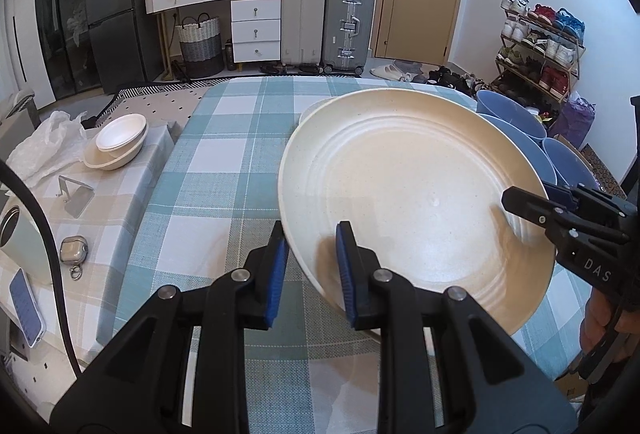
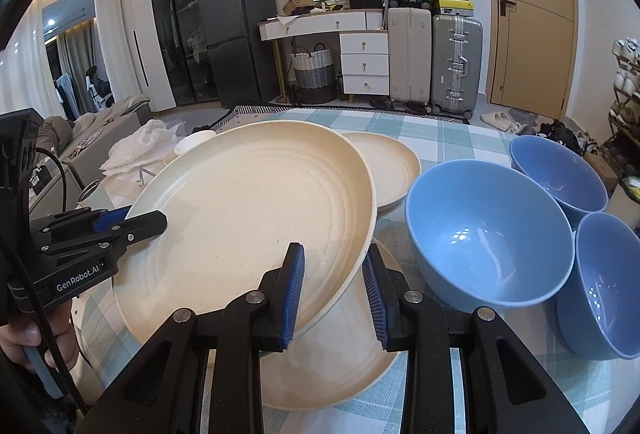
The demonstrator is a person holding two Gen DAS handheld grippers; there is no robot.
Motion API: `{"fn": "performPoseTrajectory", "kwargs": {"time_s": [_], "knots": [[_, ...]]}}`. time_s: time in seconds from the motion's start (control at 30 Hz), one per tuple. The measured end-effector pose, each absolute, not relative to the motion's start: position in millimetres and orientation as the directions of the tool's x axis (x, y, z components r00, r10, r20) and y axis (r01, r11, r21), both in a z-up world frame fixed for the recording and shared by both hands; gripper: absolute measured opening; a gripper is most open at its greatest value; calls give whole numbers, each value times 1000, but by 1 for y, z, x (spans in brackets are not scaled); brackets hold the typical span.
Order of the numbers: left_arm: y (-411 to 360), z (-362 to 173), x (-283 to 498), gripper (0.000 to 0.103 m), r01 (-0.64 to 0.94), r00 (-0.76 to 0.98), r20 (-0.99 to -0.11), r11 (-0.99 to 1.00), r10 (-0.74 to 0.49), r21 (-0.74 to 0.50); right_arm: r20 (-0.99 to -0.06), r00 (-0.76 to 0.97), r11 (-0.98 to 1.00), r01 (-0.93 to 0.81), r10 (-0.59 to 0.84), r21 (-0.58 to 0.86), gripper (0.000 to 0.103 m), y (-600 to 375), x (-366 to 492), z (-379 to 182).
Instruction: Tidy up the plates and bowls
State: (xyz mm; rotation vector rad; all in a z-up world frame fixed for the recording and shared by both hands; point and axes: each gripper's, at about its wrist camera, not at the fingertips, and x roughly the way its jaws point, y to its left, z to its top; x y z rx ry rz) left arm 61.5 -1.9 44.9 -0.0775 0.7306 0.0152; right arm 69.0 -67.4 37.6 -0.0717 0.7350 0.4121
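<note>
Cream stoneware describes the large plate [image 1: 416, 201] at the centre of the work area; it is lifted and tilted above the teal-checked tablecloth [image 1: 224, 161]. The left gripper [image 1: 312, 270] straddles the plate's near-left rim: one blue-padded finger sits outside the rim and the other over the inner face, with a visible gap between pad and plate, so the tongs are part-way apart rather than clamped. The right gripper [image 2: 332, 294] straddles the opposite rim in the same way, one pad over the plate's face and the other below the edge; whether its pads press the rim cannot be told. In the left wrist view the right gripper reaches over the plate's right edge, a hand behind it. A second cream plate [image 2: 344, 366] lies flat on the cloth directly under the lifted one, and a third cream plate [image 2: 394, 169] lies further back. Three blue bowls [image 2: 488, 234] stand grouped just right of the plates, touching one another. On the adjoining beige-checked table to the left, nested white bowls [image 1: 118, 145] rest near a crumpled plastic bag [image 1: 48, 145], a phone [image 1: 26, 308] and an earbud case [image 1: 73, 250].
</note>
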Motion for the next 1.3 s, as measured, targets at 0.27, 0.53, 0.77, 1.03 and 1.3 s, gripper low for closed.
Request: {"fn": "performPoseTrajectory", "kwargs": {"time_s": [0.27, 0.53, 0.77, 1.03, 1.3], "knots": [[-6, 36, 62, 20, -32, 741, -671, 997, -26, -73, -679, 660, 924, -376, 322, 74, 31, -72, 65, 29], [0, 20, 72, 20, -33, 722, -691, 996, -30, -79, -699, 642, 924, -374, 316, 74, 31, -72, 63, 14], [-1, 8, 78, 20, -34, 714, -700, 997, -19, -63, -717, 630, 927, -370, 300, 63, 31, -72, 62, 1], [-4, 1, 79, 20, -30, 713, -700, 998, -20, -60, -736, 616, 930, -363, 281, 51, 31, -72, 62, -11], [-13, -9, 82, 20, -10, 713, -701, 1000, -13, -30, -745, 618, 939, -343, 252, 33, 31, -75, 61, -19]]}}
